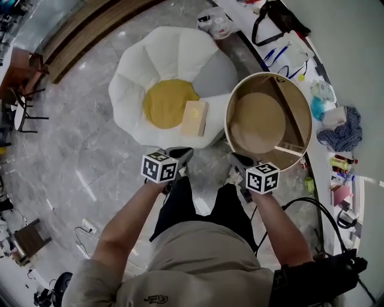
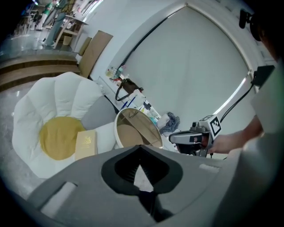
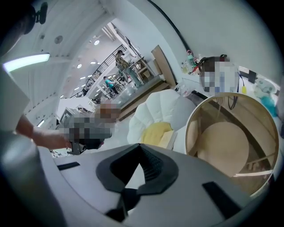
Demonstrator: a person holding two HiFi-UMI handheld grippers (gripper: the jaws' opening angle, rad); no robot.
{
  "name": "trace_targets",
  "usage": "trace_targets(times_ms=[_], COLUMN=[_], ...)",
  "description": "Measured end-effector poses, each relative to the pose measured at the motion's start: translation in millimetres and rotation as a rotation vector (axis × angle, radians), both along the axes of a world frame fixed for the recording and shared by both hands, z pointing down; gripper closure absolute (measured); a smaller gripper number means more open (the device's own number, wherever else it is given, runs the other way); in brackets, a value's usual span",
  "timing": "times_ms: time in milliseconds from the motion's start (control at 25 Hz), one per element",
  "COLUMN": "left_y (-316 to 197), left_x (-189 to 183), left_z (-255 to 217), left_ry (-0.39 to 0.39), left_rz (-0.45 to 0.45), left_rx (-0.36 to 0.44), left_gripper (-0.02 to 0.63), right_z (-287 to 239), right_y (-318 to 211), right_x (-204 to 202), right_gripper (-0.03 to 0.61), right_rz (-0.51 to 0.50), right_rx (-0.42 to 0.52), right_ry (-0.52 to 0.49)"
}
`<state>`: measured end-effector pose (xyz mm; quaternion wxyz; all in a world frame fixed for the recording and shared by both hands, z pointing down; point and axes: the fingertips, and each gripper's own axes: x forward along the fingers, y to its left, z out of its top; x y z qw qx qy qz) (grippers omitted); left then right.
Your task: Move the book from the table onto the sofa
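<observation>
A pale beige book (image 1: 194, 117) lies flat on the white flower-shaped sofa (image 1: 132, 78), at the right edge of its yellow centre cushion (image 1: 165, 103). It also shows as the book (image 2: 85, 144) in the left gripper view and the book (image 3: 168, 139) in the right gripper view. The round glass-topped table (image 1: 228, 114) stands just right of the sofa. My left gripper (image 1: 180, 154) and right gripper (image 1: 242, 160) hang side by side in front of my body, short of both. Each is shut with nothing between its jaws, as the left gripper (image 2: 141, 162) and right gripper (image 3: 141, 165) show.
A counter (image 1: 354, 162) along the right wall carries a black bag (image 1: 277, 18), a blue cloth (image 1: 342, 129), bottles and small items. A black cable (image 1: 312, 207) runs by my right arm. Chairs (image 1: 24, 108) stand far left, and a power strip (image 1: 90, 226) lies on the marble floor.
</observation>
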<state>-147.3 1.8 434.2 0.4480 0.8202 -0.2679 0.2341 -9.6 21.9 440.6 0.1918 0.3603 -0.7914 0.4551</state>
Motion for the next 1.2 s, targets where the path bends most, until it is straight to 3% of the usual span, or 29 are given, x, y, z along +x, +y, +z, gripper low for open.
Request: trace_targets(times_ms=[200, 600, 1200], left_y=[22.6, 64.6, 80.0], left_x=[36.6, 112.2, 141.6], left_z=[-64.4, -174.6, -215.8], left_ry=[0.033, 0.081, 0.111], left_rz=[0.025, 0.222, 0.208], left_rx=[0.045, 0.213, 0.308], left_gripper=[0.606, 0.606, 0.606], right_z=[-55.1, -145.0, -191.9], right_y=[21.6, 43.2, 63.1], right_x=[30.8, 65.6, 82.5], right_gripper=[0.566, 0.566, 0.566], right_rz=[-0.012, -0.037, -0.097], right_rx=[0.067, 0.18, 0.274], right_ry=[0.002, -0.04, -0.031])
